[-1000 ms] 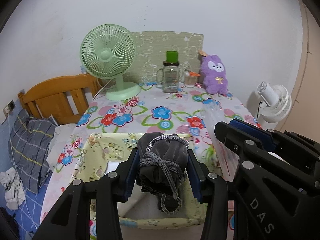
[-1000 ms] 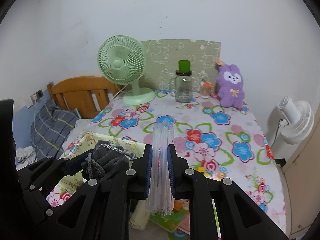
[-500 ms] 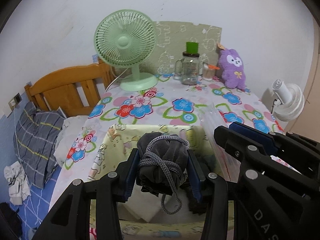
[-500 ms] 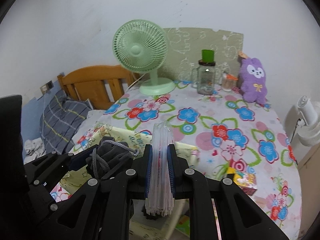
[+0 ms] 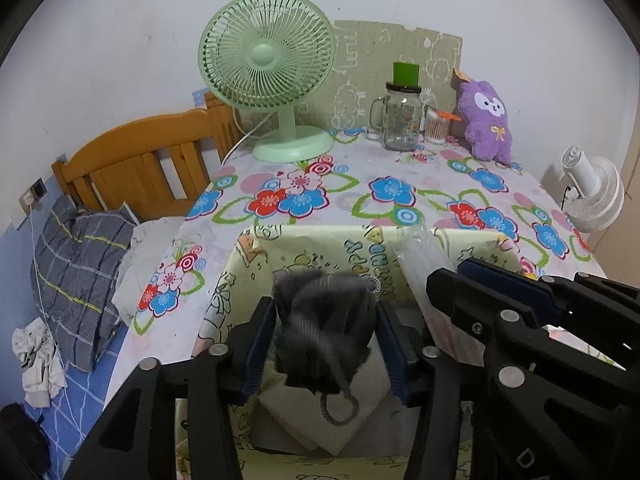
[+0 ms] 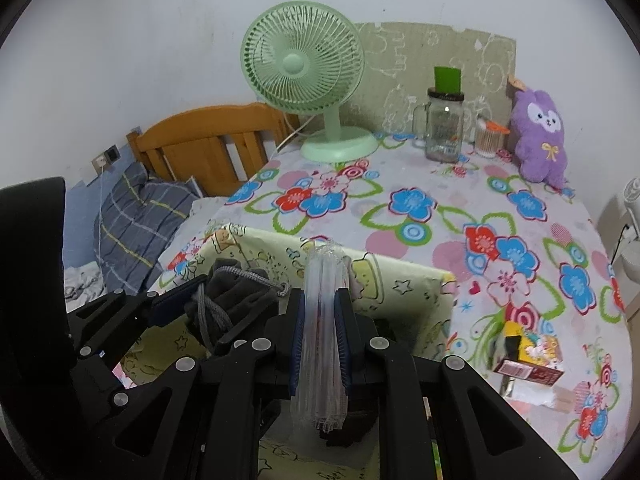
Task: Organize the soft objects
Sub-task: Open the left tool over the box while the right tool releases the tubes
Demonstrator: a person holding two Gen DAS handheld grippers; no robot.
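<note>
both claws hang over the yellow fabric bin [image 5: 304,248] to drop things in: the left claw [image 5: 325,344] has just been opening, its jaws now slack around the blurred grey drawstring pouch [image 5: 324,328], while the right claw [image 6: 322,344] is clamped tight on a clear plastic packet [image 6: 323,320].

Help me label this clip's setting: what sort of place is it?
Most likely a bedroom at home: a wooden bed headboard with a plaid pillow sits beside a flower-print table holding a green desk fan and purple plush toy.
</note>
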